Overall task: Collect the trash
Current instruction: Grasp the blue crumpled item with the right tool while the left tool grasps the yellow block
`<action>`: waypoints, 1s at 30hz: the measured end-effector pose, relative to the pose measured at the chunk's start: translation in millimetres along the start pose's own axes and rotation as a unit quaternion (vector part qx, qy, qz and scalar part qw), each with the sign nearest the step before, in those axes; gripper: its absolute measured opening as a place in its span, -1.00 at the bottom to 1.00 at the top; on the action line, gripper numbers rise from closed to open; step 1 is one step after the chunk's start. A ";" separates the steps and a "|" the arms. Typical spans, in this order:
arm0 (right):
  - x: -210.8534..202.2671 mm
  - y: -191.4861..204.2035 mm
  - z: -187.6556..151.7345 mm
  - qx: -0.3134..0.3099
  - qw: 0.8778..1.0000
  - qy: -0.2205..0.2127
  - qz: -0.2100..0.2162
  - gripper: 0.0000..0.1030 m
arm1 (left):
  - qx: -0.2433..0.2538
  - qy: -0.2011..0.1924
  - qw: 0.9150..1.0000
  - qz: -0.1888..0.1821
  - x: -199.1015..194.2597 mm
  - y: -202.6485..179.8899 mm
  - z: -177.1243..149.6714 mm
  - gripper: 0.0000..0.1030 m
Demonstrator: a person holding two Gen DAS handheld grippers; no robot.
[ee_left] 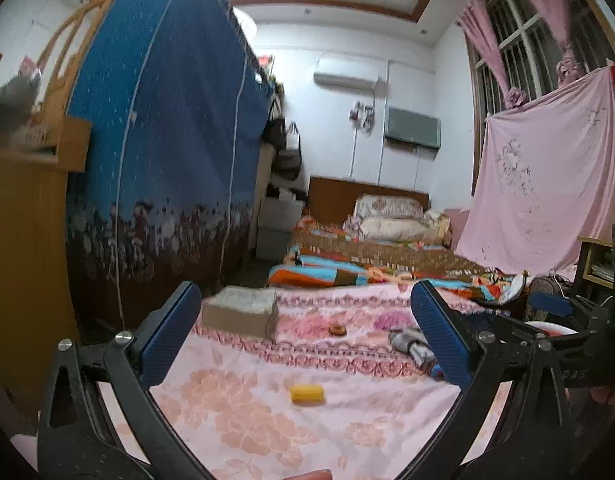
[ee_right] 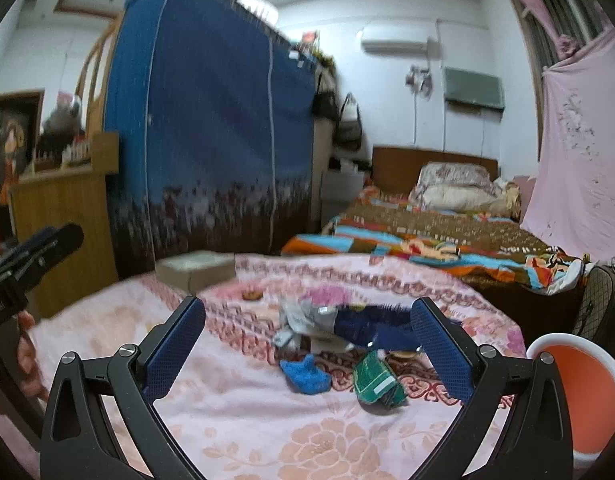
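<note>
Here the left gripper (ee_left: 307,336) hangs above a pink flowered bedspread (ee_left: 235,420) with its jaws spread wide and nothing between them. A small yellow wrapper (ee_left: 307,394) lies on the cloth just below the gap between the fingers. Farther off, a cardboard box (ee_left: 240,312) sits near the far left edge of the spread, and a small round brown thing (ee_left: 337,329) rests in the patterned border beyond the wrapper. Beside the left gripper's right finger lies a crumpled silver-grey packet (ee_left: 412,344).

The right gripper (ee_right: 307,340) also hangs over the bedspread, jaws wide apart and empty. In the right wrist view, the trash is gathered in a loose heap between the fingers: a crushed green carton (ee_right: 377,380) near the right finger, a blue scrap (ee_right: 305,376) just to its left, and behind them a crumpled grey-white wrapper (ee_right: 307,318) touching a dark blue packet (ee_right: 371,326). An orange bin with a white rim (ee_right: 579,396) stands at the lower right, beside the bed's edge. The left gripper shows at the left edge of this view, with part of a hand (ee_right: 25,350) under it.
</note>
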State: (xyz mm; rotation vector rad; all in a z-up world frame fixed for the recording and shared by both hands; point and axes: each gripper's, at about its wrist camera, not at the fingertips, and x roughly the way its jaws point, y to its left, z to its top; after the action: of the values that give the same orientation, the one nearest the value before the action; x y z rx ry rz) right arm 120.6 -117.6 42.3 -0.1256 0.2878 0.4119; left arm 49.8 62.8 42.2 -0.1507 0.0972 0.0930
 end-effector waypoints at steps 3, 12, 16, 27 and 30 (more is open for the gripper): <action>12.5 0.2 -3.2 -0.004 1.000 0.029 -0.001 1.00 | 0.018 0.021 0.999 0.021 8.4 -0.6 -3.5 0.77; 42.5 -20.1 -13.9 0.056 0.991 0.116 0.042 0.91 | 0.036 0.146 0.988 0.020 47.4 -6.6 -23.0 0.77; 54.1 -19.4 -19.3 0.058 0.986 0.146 0.058 0.52 | 0.022 0.203 0.979 0.017 63.5 -2.7 -34.3 0.73; 81.2 -16.8 -32.2 0.058 0.971 0.223 0.066 -0.08 | 0.010 0.284 0.959 0.001 89.5 -0.6 -52.3 0.08; 85.2 -18.5 -34.7 0.063 0.969 0.232 0.065 -0.14 | 0.000 0.303 0.953 0.003 95.4 1.7 -56.6 -0.15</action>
State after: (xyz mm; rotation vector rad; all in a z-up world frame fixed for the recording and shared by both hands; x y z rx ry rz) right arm 194.2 -108.6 -15.1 -0.0762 0.7850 0.4909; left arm 139.1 63.8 -23.6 -0.1758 0.7114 0.0503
